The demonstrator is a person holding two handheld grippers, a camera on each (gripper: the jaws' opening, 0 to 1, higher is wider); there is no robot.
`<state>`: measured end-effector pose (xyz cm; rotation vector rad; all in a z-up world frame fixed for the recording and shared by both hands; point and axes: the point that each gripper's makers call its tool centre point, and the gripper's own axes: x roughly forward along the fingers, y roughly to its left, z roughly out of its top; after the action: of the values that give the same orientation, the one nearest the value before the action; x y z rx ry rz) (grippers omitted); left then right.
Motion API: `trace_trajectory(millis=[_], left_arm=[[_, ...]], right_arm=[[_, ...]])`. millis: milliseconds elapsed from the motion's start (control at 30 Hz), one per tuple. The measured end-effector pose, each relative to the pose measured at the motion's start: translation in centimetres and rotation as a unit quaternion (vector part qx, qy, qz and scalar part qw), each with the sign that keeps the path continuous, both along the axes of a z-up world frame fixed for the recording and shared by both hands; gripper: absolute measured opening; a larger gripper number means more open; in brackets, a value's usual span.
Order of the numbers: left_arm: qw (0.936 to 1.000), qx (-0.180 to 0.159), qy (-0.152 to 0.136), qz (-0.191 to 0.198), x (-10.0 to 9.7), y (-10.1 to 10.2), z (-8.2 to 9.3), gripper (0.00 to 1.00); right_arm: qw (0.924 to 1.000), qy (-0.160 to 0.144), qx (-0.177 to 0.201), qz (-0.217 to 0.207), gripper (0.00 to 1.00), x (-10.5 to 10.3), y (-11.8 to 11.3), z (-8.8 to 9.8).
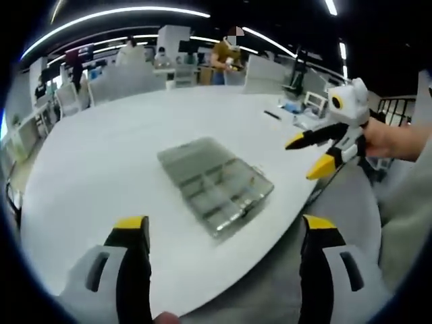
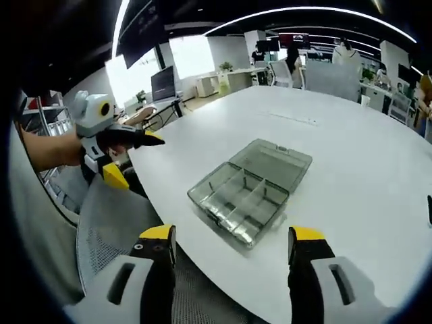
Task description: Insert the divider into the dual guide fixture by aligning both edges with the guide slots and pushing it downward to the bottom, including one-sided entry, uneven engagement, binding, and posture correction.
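From my left tool view, the white desk (image 1: 121,155) lay bare around the open clear box (image 1: 216,185) at frame centre. The right tool (image 1: 324,145) hung at the right edge, well apart. A chair back (image 2: 111,229) crowded the lower left in the right tool view.

I work at a large white round-edged table (image 1: 121,142) in an open-plan office. Overhead, the dark ceiling (image 2: 223,10) carries long curved white light strips (image 1: 115,17). In the right gripper view, a bright window (image 2: 138,74) stands beyond the table's far edge, with a dark computer monitor (image 2: 164,82) on a desk beside it. A grey mesh office chair (image 2: 111,223) sits just beside the near table edge. In the left gripper view, white chairs (image 1: 67,98) stand near the table's far side, and white desks and partitions (image 1: 172,44) fill the space behind them, where people stand at a distance.
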<state>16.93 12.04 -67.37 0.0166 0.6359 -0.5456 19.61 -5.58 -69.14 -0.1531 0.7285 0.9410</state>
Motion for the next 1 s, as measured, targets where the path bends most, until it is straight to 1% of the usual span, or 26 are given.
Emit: trace_trajectory(millis=[100, 200, 400, 467, 633, 800, 833, 867, 1000], left_arm=[[0.9999, 0.003, -0.002, 0.010, -0.1, 0.3, 0.1, 0.95], [0.9998, 0.007, -0.004, 0.018, -0.3, 0.5, 0.2, 0.95], [0.9993, 0.013, 0.002, 0.035, -1.0, 1.1, -0.1, 0.97], [0.9991, 0.013, 0.004, 0.039, -1.2, 1.2, -0.1, 0.97], [0.9985, 0.015, 0.005, 0.053, -1.7, 1.8, -0.2, 0.97], [0.9974, 0.007, 0.014, 0.071, -2.5, 2.3, -0.6, 0.97], [0.9972, 0.006, 0.015, 0.073, -2.7, 2.4, -0.7, 0.97], [0.9968, 0.005, 0.017, 0.078, -2.9, 2.6, -0.8, 0.98], [0.9957, -0.001, 0.018, 0.091, -3.2, 2.9, -0.8, 0.98]], right_arm=[[0.9999, 0.000, 0.002, -0.016, 0.67, -0.4, -0.6, 0.0], [0.9992, 0.016, 0.011, -0.036, 0.68, -1.0, -1.1, -0.1], [0.9979, 0.009, 0.006, -0.064, 0.71, -1.5, -2.1, -0.2], [0.9975, 0.014, 0.013, -0.068, 0.71, -1.8, -2.3, -0.2], [0.9965, 0.016, 0.012, -0.081, 0.72, -2.0, -2.8, -0.4], [0.9962, 0.008, 0.011, -0.086, 0.72, -1.9, -3.0, -0.3], [0.9961, 0.000, 0.010, -0.088, 0.72, -1.8, -3.1, -0.2], [0.9961, -0.001, 0.010, -0.088, 0.72, -1.9, -3.1, -0.1], [0.9960, -0.009, 0.012, -0.089, 0.72, -1.8, -3.0, 0.0]])
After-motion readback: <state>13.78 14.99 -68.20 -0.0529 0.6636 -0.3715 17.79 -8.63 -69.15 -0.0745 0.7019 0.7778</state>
